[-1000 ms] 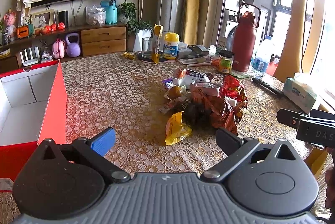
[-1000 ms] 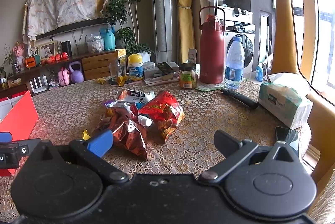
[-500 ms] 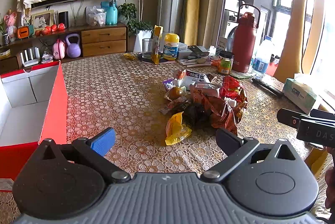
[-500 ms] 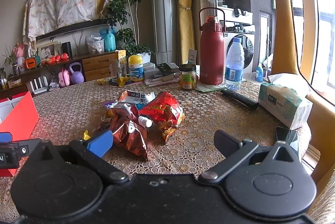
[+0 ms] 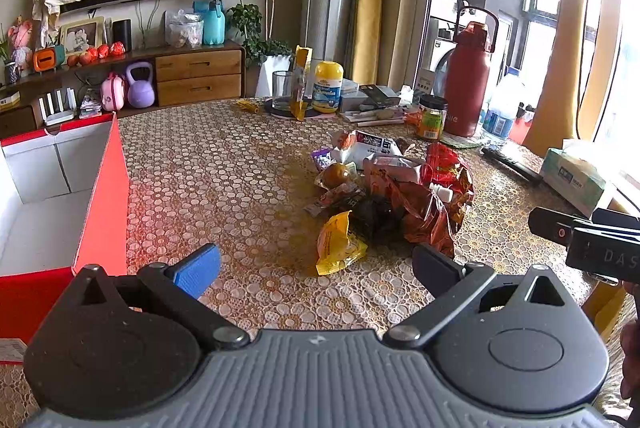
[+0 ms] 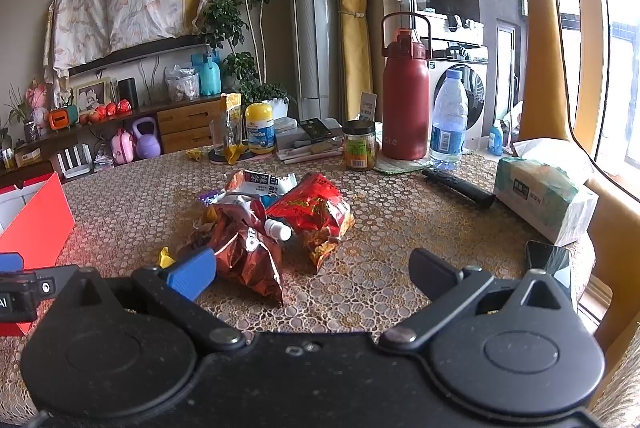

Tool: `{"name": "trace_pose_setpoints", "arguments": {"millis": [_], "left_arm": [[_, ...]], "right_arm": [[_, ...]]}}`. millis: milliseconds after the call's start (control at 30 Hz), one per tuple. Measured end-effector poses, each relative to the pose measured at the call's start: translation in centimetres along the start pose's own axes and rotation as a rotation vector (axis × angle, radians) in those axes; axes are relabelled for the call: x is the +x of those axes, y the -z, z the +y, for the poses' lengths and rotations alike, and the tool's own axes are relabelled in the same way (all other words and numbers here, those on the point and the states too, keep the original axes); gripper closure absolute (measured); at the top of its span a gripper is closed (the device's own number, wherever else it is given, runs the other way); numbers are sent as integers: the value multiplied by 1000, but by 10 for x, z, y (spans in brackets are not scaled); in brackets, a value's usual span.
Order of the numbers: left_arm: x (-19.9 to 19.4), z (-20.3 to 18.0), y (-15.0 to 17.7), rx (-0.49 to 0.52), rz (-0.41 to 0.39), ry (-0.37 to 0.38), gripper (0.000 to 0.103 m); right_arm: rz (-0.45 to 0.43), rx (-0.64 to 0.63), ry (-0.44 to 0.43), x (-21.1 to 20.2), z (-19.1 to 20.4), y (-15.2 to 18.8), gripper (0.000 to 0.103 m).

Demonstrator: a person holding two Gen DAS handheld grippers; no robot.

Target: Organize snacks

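- The left gripper [image 5: 316, 266] hovers above the table [image 5: 224, 164] with its jaws spread wide and nothing between them; one fingertip carries a blue pad, the other is black.
- The right gripper [image 6: 314, 270] hangs over the near edge of the table in the same way, jaws wide apart and holding nothing.
- The snack pile [image 5: 392, 192] lies around the middle of the table, just ahead of both grippers: a crumpled dark red foil bag [image 6: 248, 252], a bright red bag [image 6: 316, 212] touching it, a white packet [image 6: 260, 182] behind them, and a yellow packet [image 5: 338, 244] at the near side of the heap.
- A small white-capped bottle [image 6: 278, 228] rests between the two red bags.
- The red box [image 5: 52, 196] sits at the left edge of the table, open at the top; the white inside that shows holds nothing.
- Along the far edge stand a clear glass [image 5: 283, 88], a yellow-lidded jar [image 5: 328, 86], a black-lidded jar [image 6: 359, 145], a tall red flask [image 6: 404, 100] and a water bottle [image 6: 448, 116].
- A tissue pack [image 6: 544, 196] lies near the right edge, with a black remote [image 6: 460, 186] just beside it.
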State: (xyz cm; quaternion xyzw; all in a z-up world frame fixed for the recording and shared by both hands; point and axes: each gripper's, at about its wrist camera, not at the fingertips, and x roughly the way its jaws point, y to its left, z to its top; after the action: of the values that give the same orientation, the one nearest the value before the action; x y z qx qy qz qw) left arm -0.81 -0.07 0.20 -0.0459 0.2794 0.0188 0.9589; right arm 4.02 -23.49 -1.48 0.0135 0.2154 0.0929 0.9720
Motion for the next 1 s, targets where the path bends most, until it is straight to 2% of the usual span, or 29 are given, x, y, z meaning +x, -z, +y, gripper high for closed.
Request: {"name": "trace_pose_setpoints", "arguments": {"millis": [1000], "left_arm": [[16, 3, 6, 5, 33, 9, 0]], "right_arm": [[37, -8, -8, 9, 3, 4, 0]]}}
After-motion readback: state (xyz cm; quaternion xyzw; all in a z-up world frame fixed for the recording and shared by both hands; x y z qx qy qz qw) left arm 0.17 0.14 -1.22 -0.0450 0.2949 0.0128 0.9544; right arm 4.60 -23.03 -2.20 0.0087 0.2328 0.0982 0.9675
